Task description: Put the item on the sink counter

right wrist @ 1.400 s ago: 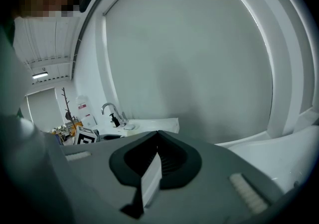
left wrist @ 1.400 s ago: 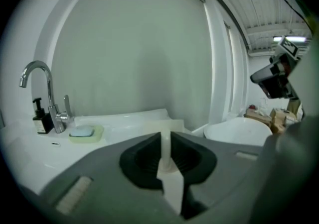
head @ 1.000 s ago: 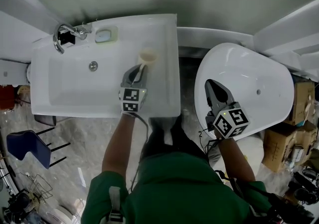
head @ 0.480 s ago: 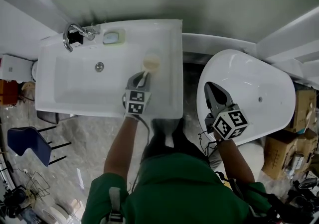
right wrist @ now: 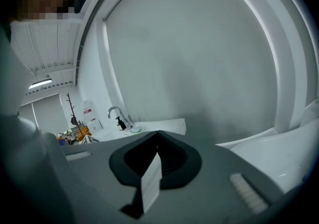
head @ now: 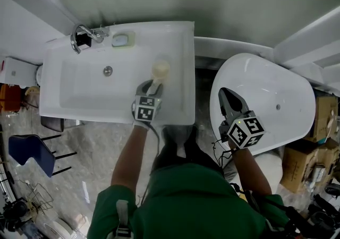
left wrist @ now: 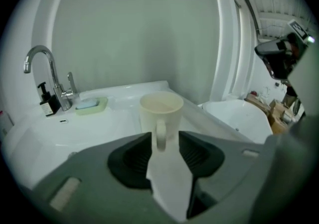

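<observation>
1. Now the left hand-held gripper [left wrist: 161, 152] stands wide. Its jaws have just been opening, and neither pad presses on anything.
2. Between those spread jaws sits the handle of the cream mug [head: 160, 68]. It is loose in the gap, and as far as we can tell it touches neither pad.
3. A second ago the same jaws were pinched on that handle, and half a second ago they were still nearly closed. What has just changed is the let-go.
4. The mug stands upright on the bench [head: 179, 41]. It is on the flat strip between the basin [head: 90, 92] and the bench's right edge, about halfway between the front and back edges. Its handle points at the front edge, toward us.
5. The faucet [head: 79, 35] and the soap dish [head: 123, 39] sit at the bench's back left corner, well apart from the mug.
6. The right hand-held gripper [head: 225, 93] hangs over the bathtub [head: 276, 89], away from the bench. Its jaws are together with nothing in them.
7. We judge the placing itself done, since the mug bears its own weight on the bench.
8. We think what remains is to draw the left hand-held gripper straight back along the line of the handle. A sideways pull could hook the handle and drag or tip the mug on that narrow strip.
</observation>
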Demonstrator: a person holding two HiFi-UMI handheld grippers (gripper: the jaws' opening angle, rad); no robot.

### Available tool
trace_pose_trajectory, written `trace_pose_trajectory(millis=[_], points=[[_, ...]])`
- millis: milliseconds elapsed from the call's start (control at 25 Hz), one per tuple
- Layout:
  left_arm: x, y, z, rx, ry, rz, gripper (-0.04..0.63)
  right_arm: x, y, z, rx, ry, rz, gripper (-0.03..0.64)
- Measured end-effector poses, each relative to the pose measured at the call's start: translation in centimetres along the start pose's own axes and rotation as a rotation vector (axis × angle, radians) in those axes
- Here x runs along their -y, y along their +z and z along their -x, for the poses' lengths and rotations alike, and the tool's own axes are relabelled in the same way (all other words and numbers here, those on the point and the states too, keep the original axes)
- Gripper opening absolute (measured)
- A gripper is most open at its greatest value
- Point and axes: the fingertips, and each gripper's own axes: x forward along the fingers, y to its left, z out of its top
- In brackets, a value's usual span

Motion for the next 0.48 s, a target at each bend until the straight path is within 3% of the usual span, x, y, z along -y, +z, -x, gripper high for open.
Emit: trace_pose_trajectory(millis=[80,240,480], points=[[0.1,-0.2,0.6,-0.005,0.001,0.0,0.193,-0.1,0.0,0.3,0.003,-0.002,0.0,-0.003],[0.4,0.9,2.9,0.03,0.004,0.011,0.196,0.1,0.6,0.9,0.021,-0.004,0.008,-0.003],[-0.9,6.5,9.0,0.183,0.069,0.033,0.192,-0.9,2.6,1.2,0.063,0.019,0.026,-0.003]])
